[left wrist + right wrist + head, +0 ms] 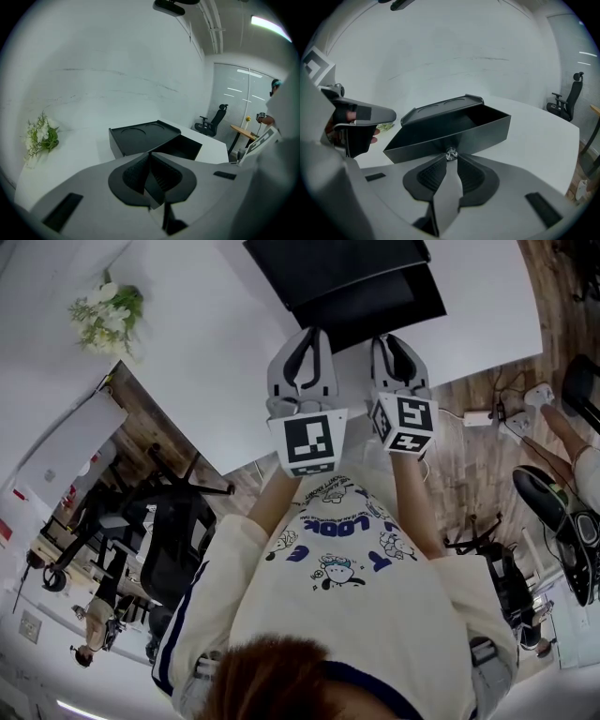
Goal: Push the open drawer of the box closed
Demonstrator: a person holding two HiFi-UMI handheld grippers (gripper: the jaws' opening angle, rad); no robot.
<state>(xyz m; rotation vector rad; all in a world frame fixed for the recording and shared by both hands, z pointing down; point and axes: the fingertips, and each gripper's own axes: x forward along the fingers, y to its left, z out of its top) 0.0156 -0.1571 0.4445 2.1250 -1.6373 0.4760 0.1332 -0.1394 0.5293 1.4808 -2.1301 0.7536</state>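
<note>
A black box [337,263] stands on the white table [206,343], and its drawer [375,310] is pulled out toward me. In the right gripper view the drawer's front wall [454,138] fills the middle, with a small silver knob [450,153] on it. My right gripper [450,158] is shut, its tips right at that knob. My left gripper [150,157] is also shut and empty. It sits a little short of the box [140,138], left of the open drawer [180,146]. From the head view both grippers, left [306,334] and right [389,338], sit side by side before the drawer.
White flowers [108,310] lie at the table's far left. The table's near edge runs diagonally just under my grippers. A black office chair [169,531] stands on the floor to my left, and cables and a power strip [511,418] lie to my right.
</note>
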